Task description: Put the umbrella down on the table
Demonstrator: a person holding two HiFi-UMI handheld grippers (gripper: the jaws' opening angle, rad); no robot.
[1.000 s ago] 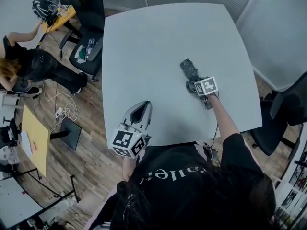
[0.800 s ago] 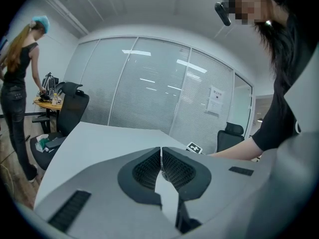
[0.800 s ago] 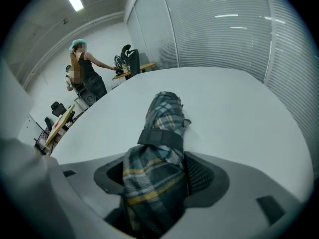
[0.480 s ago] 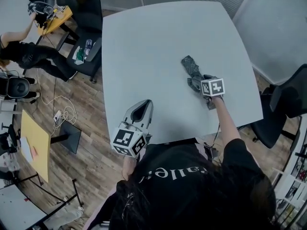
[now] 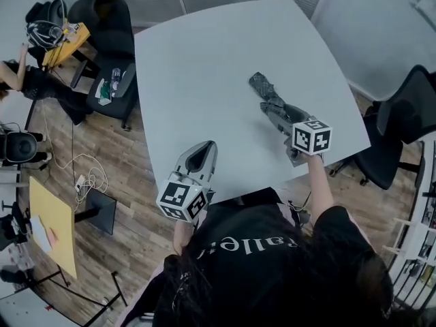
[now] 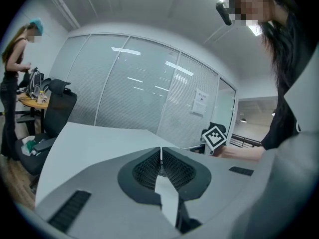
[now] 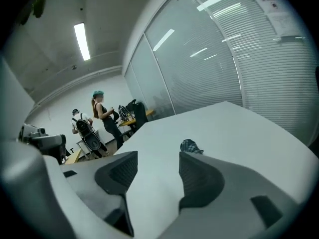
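A folded dark plaid umbrella [image 5: 264,95] lies on the white table [image 5: 204,60], right of its middle. My right gripper [image 5: 276,113] hangs just above the umbrella's near end and partly hides it. Its jaws stand wide apart and are closing, with nothing between them. In the right gripper view [image 7: 157,158] only the umbrella's far tip [image 7: 189,146] shows, past the right jaw. My left gripper [image 5: 199,157] is over the table's near edge, jaws pressed together and empty. The left gripper view [image 6: 160,151] shows the same.
Black office chairs stand at the table's far left [image 5: 109,19] and at its right [image 5: 402,114]. A person [image 7: 102,116] stands by a desk to the left. A yellow board [image 5: 51,223] and cables lie on the wooden floor. Glass walls with blinds close the room.
My right gripper has lifted off the umbrella and drawn back toward me, jaws apart. The umbrella stays on the table. My left gripper has barely moved.
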